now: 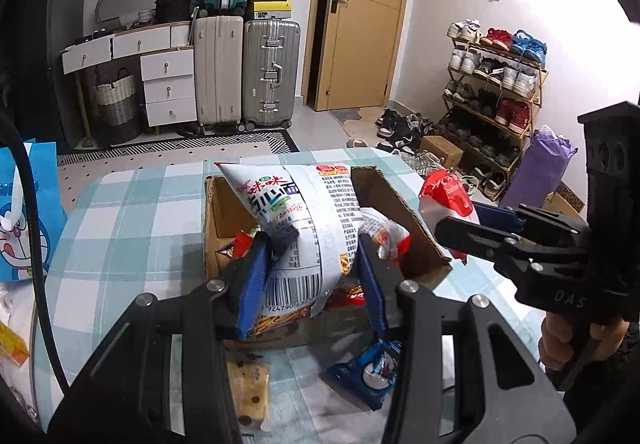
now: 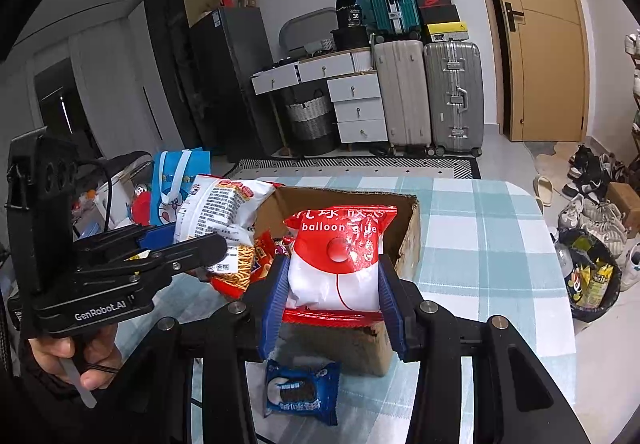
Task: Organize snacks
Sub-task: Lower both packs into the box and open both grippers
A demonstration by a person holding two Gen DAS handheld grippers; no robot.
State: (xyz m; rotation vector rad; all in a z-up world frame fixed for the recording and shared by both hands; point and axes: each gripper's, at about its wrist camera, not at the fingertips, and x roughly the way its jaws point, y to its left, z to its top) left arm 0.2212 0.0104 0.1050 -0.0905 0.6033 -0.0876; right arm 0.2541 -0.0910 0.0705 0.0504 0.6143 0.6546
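A brown cardboard box (image 1: pixel 394 200) (image 2: pixel 408 228) stands open on the checked tablecloth with several snack packs inside. My left gripper (image 1: pixel 312 264) is shut on a white noodle-snack bag (image 1: pixel 304 220) with a barcode, held above the box; the same bag (image 2: pixel 216 212) shows at the left of the right wrist view. My right gripper (image 2: pixel 334 296) is shut on a red and white "balloon glue" bag (image 2: pixel 340 256) over the box's near wall; that bag (image 1: pixel 446 196) also appears at the right of the left wrist view. A hand (image 2: pixel 76 356) grips the left tool's handle.
A blue cookie pack (image 2: pixel 302 392) (image 1: pixel 370 372) lies on the cloth in front of the box, with a cake slice pack (image 1: pixel 248 392) to its left. A blue cartoon bag (image 1: pixel 24 212) stands at the table's left. Suitcases, drawers and a shoe rack line the room behind.
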